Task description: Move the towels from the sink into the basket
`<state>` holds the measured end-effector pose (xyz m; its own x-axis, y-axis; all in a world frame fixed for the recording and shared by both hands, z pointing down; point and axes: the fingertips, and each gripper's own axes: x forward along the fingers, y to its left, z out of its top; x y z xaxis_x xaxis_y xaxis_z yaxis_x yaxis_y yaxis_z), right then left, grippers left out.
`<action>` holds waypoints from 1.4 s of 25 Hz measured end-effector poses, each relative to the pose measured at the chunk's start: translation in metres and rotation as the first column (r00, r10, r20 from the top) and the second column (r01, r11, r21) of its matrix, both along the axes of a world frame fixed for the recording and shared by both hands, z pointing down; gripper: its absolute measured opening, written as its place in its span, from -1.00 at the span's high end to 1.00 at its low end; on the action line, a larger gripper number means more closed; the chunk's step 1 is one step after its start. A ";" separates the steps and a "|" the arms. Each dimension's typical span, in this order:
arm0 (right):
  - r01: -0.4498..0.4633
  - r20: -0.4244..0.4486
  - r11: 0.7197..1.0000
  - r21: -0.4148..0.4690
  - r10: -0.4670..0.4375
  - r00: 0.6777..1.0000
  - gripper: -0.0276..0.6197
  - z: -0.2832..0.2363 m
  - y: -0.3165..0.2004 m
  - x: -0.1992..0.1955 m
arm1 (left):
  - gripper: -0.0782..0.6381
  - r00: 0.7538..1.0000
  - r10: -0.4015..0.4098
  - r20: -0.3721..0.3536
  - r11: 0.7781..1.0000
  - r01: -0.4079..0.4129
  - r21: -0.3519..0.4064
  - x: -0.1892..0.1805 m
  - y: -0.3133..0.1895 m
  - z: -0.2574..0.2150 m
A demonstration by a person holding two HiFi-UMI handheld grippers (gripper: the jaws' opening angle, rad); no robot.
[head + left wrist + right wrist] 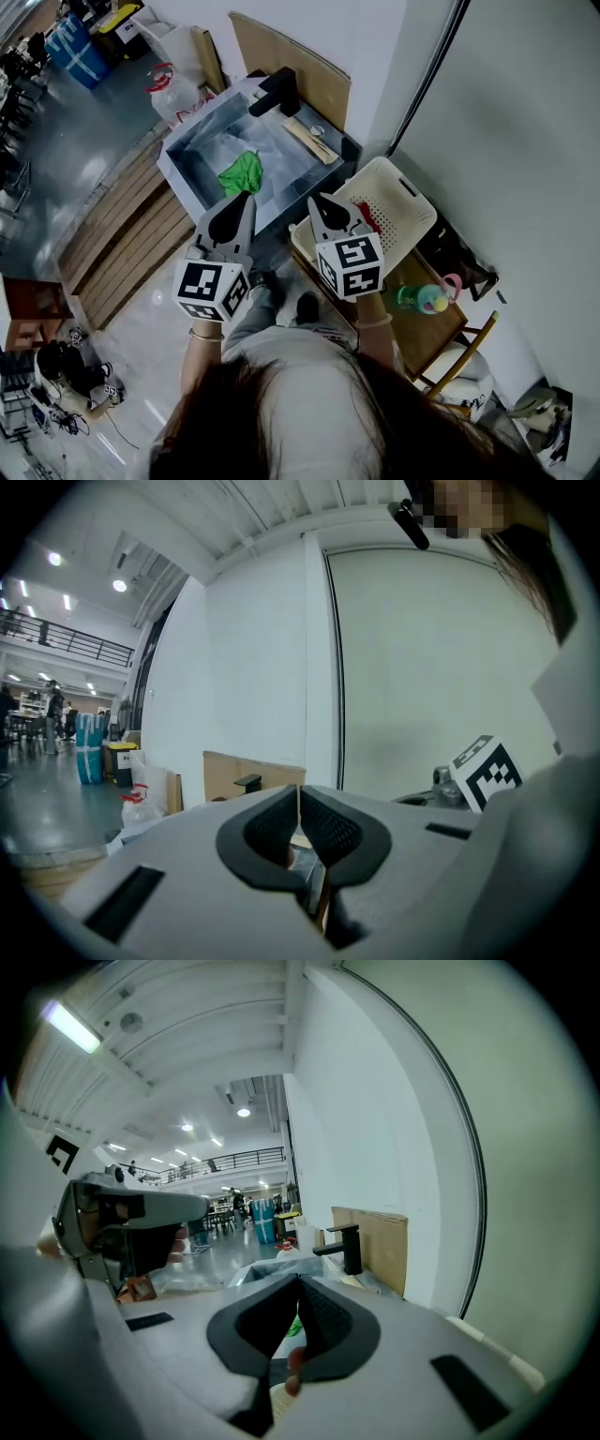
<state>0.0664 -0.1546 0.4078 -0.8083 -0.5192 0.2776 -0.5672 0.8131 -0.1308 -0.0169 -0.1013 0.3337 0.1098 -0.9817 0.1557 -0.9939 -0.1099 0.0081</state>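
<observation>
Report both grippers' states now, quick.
Left gripper: closed, holding nothing.
Right gripper: closed, holding nothing.

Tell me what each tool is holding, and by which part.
Nothing is held. The left tool and the right tool both have their jaws shut with nothing between them. The green towel lies loose in the sink.

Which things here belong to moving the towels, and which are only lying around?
Belong to the job:
green towel
sink
basket
red cloth in the basket

Only lying around:
green bottle
wooden piece beside the tap
plastic bag on the floor
</observation>
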 end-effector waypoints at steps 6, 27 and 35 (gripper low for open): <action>0.034 -0.018 0.999 0.027 -0.034 0.999 0.83 -0.002 0.000 -0.029 | 0.75 1.000 -0.011 -0.012 1.000 0.011 0.008 -0.027 -0.007 0.002; 0.106 -0.162 0.994 -0.010 -0.106 0.981 0.82 0.032 -0.032 -0.163 | 0.75 0.998 0.003 -0.058 1.000 -0.004 -0.016 -0.157 -0.059 0.024; 0.178 -0.249 0.983 -0.038 -0.182 0.951 0.82 0.064 -0.037 -0.211 | 0.75 0.998 0.006 -0.068 1.000 -0.008 -0.024 -0.196 -0.071 0.033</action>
<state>-0.1446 -0.1915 0.4720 -0.7916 -0.3658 0.4894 -0.4276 0.9038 -0.0161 -0.2132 -0.1725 0.3669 0.1281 -0.9768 0.1716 -0.9902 -0.1161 0.0779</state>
